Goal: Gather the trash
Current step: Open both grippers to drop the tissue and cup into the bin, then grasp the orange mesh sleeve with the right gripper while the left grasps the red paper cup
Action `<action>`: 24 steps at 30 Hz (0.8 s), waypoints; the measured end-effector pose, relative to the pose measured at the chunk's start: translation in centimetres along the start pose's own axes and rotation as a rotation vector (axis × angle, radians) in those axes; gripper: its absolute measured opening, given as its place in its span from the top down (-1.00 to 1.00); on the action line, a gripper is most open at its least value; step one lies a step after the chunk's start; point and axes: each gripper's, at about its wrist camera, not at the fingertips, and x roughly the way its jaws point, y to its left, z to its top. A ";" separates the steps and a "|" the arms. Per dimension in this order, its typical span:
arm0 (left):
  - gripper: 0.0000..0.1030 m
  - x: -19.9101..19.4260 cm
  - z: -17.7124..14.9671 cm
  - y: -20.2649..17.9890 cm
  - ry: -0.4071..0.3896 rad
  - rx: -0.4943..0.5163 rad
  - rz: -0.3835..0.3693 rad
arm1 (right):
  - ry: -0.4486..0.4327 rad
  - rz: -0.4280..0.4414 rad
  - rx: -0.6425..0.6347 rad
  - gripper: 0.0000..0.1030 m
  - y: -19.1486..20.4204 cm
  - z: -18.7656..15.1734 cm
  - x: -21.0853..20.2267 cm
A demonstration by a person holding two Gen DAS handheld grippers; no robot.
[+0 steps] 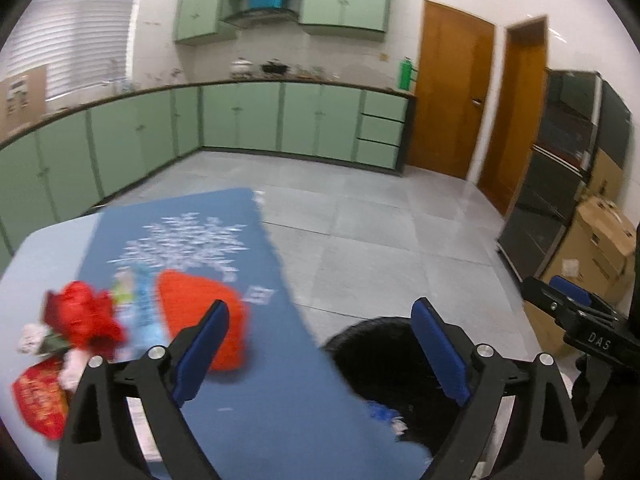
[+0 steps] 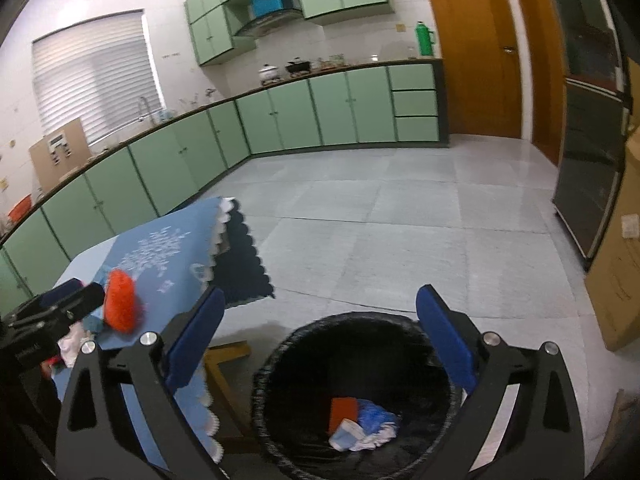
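1. The right gripper [image 2: 320,344] is hanging wide open and empty over the bin [image 2: 280,360], which is holding scraps [image 2: 362,420].
2. The left gripper [image 1: 320,354] is gaping empty too, above the table's [image 1: 48,252] right edge.
3. Likely next: reaching for the wrappers [image 1: 80,316] near its left edge.

the bench [image 2: 132,280] stands at nine o'clock of the trash bin [image 2: 280,360], which sits on the floor [image 2: 400,240] just beside the bench's edge. wrappers [image 2: 362,424] lie in the bin's bottom. on the bench, a pile of trash [image 1: 80,320] sits toward eight o'clock in the left wrist view. cabinets [image 2: 280,112] run along the wall at twelve o'clock, with doors [image 2: 476,60] toward two o'clock.
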 end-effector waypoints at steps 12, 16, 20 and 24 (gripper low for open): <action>-0.76 -5.6 -2.5 10.7 -0.041 -0.123 0.273 | 0.013 0.151 -0.084 -0.82 9.3 -0.1 2.2; -0.76 -6.4 -3.8 13.4 -0.033 -0.154 0.338 | 0.015 0.191 -0.114 -0.82 12.1 -0.5 2.8; -0.76 -6.8 -5.4 15.6 -0.009 -0.186 0.385 | 0.032 0.222 -0.136 -0.82 14.7 -1.2 3.5; -0.76 -6.7 -7.3 17.3 0.025 -0.211 0.426 | 0.045 0.240 -0.158 -0.82 16.3 -1.8 4.1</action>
